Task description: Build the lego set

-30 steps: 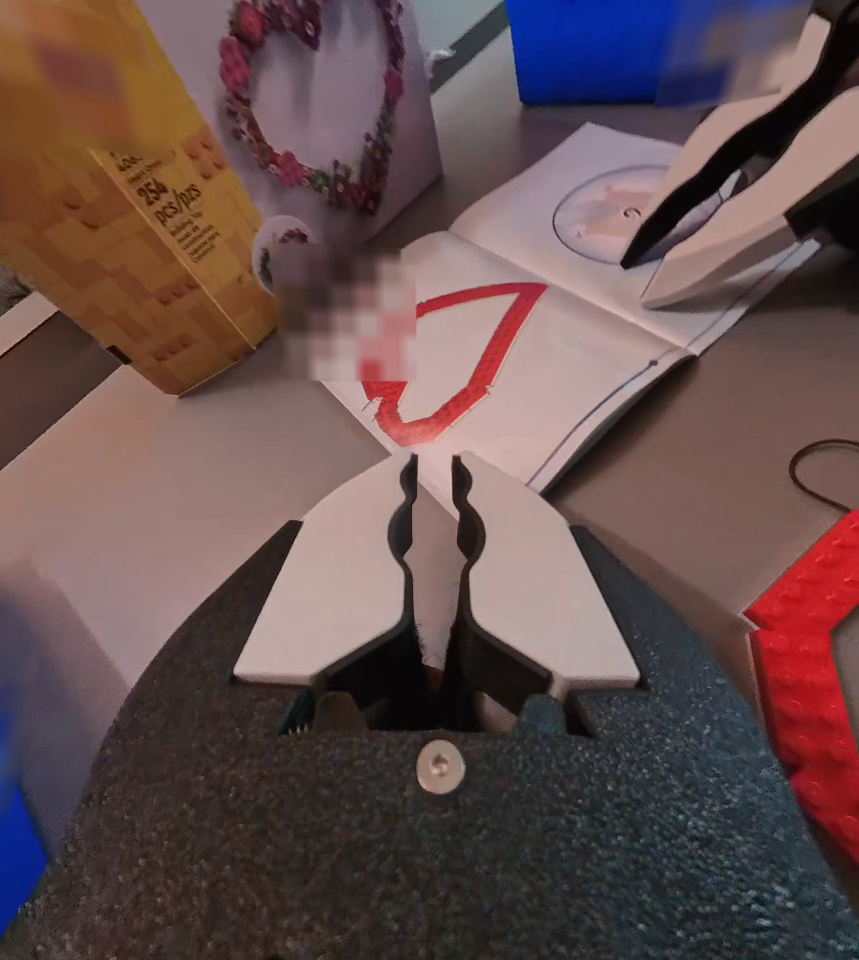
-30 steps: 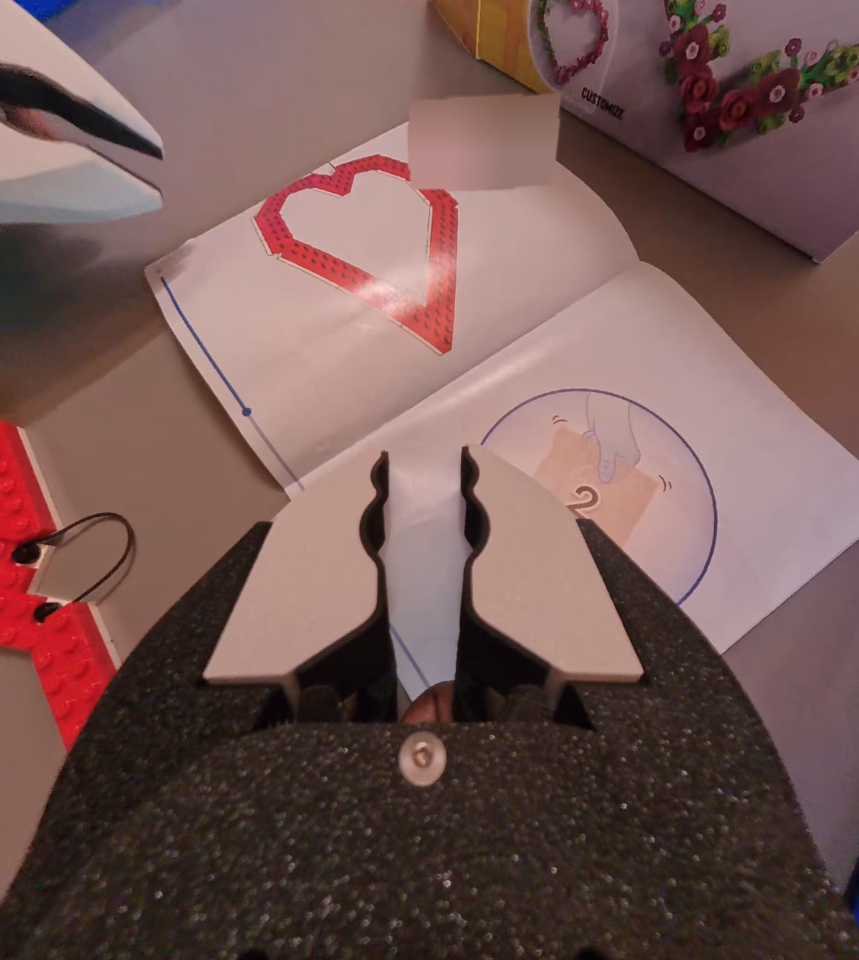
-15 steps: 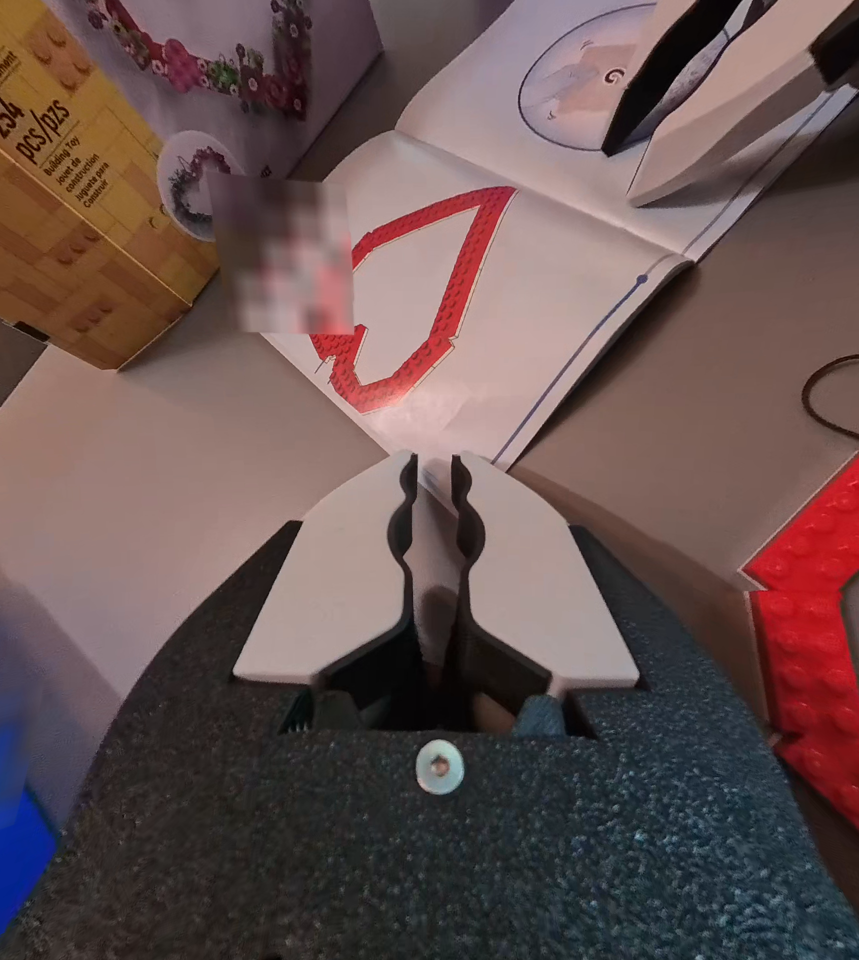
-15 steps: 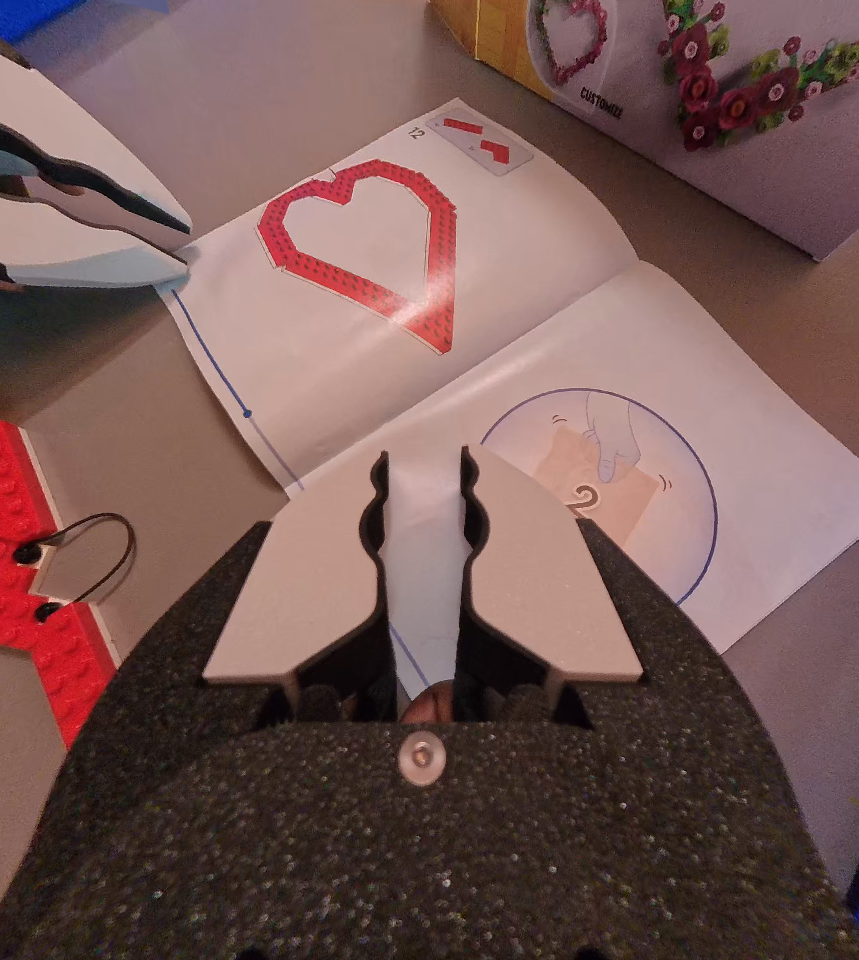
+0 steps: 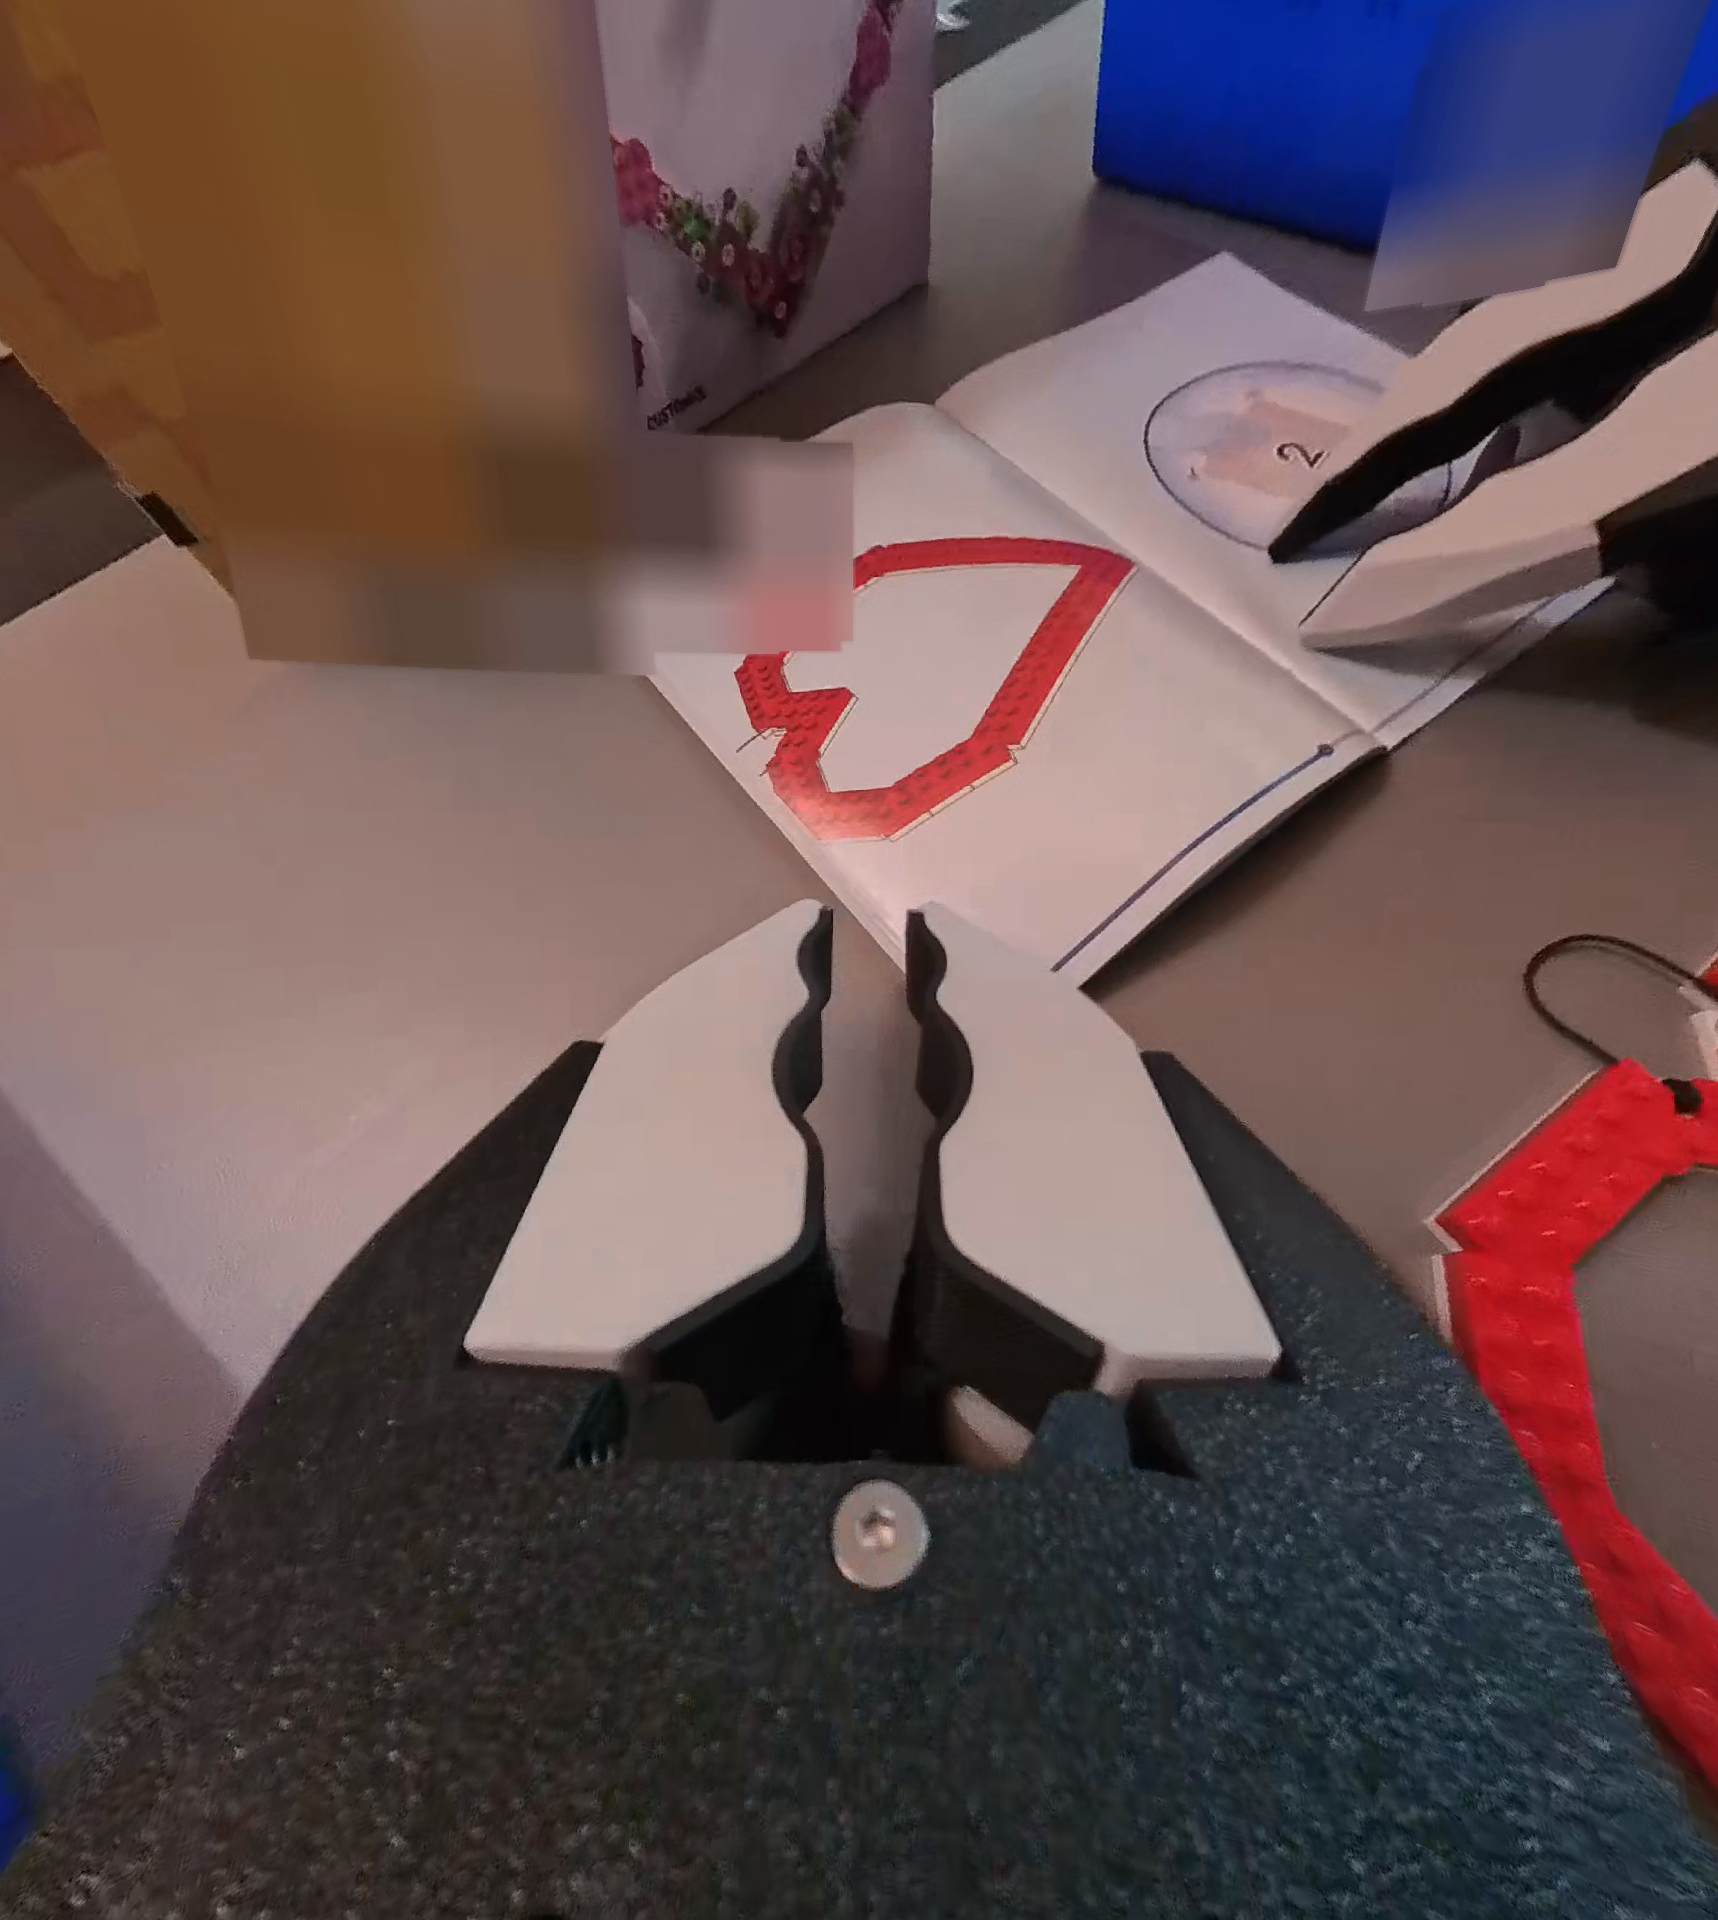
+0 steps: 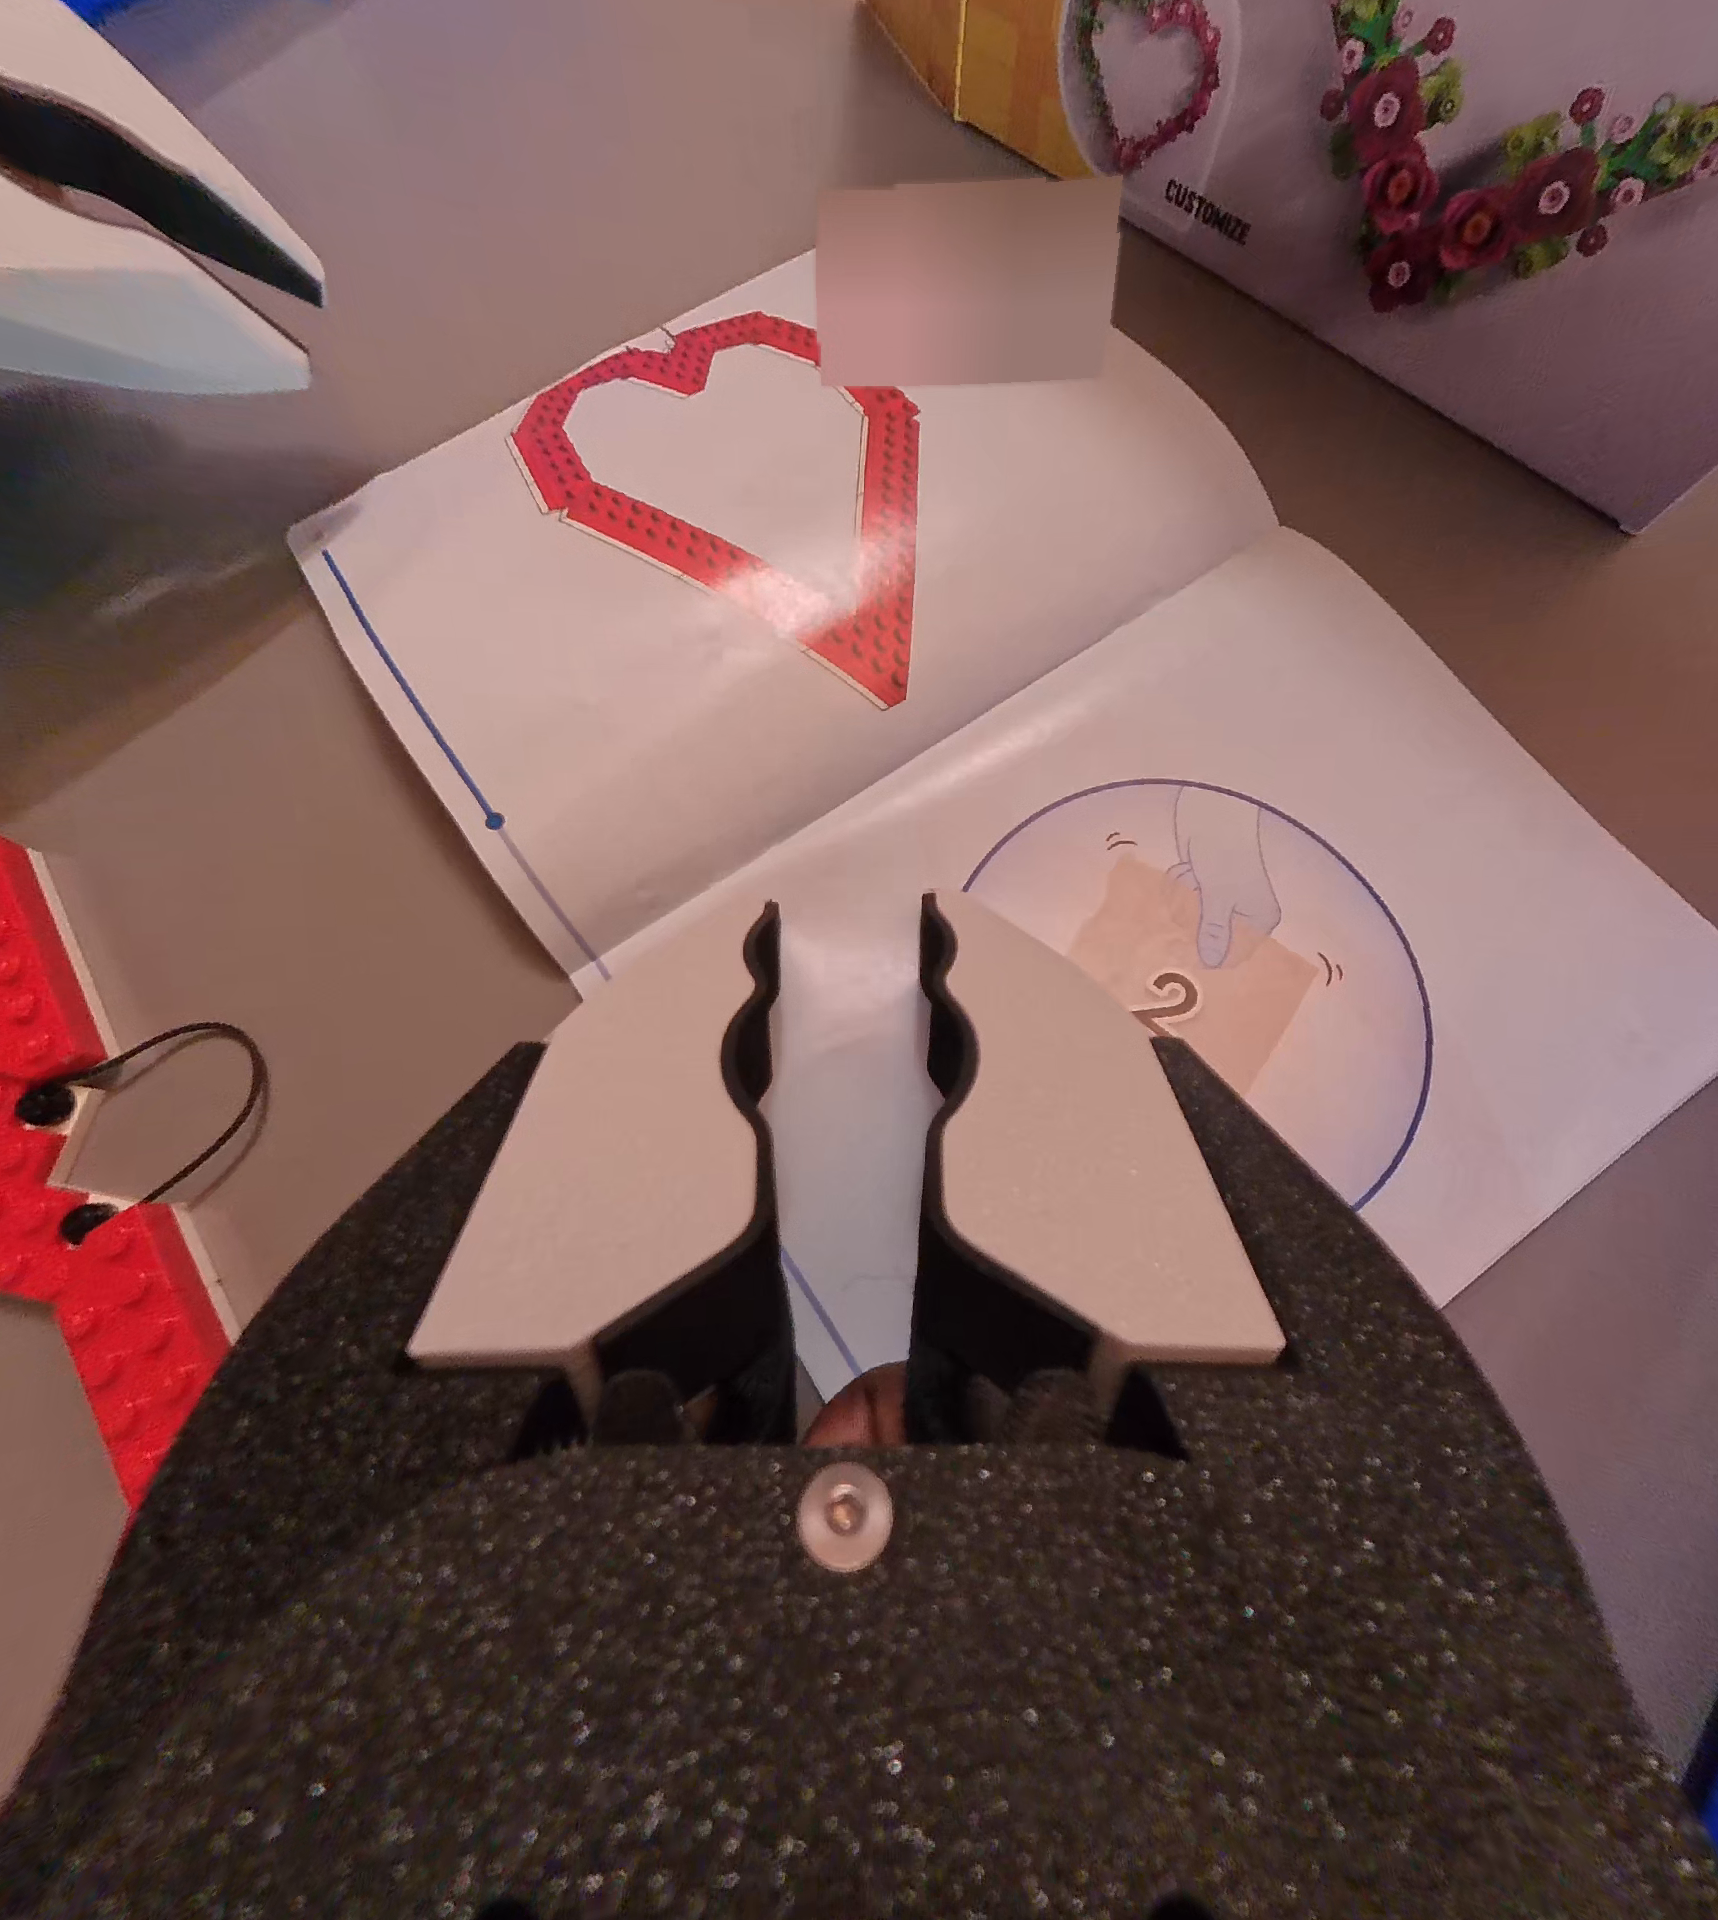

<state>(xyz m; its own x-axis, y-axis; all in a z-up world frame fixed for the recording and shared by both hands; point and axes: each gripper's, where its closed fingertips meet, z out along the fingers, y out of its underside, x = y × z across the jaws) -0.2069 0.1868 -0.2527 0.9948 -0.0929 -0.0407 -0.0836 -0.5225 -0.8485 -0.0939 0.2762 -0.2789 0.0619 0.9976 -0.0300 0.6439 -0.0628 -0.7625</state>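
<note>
A: Task thing first — where is it?

B: Red heart frame (image 6: 24, 1174), studded plates over a pale under-layer, flat on the grey table (image 6: 211, 914), at 9 o'clock from my right gripper (image 6: 850, 909). In the left wrist view it's at 4 o'clock. A black cord loop (image 6: 221, 1101) runs between two holes at its notch.

A: Containers?

B: A blue bin (image 5: 1239, 104) at 1 o'clock in the left view, another blue edge at 5 o'clock in the right view; contents out of sight in both. The set's box (image 6: 1520, 239) stands at 1 o'clock, yellow end and flowered side; can't tell whether it's shut.

A: Grippers?

B: My left gripper (image 5: 867, 920): fingers spread a narrow slot apart, nothing between, tips over the near corner of the open booklet (image 6: 938, 644). Right: fingers parted a bit wider, also empty, over the booklet's page with the circle drawing.

A: Anything in the way?

B: The booklet lies between the frame and the box, heart-outline page up. Frame untouched, just beside the booklet's edge.
</note>
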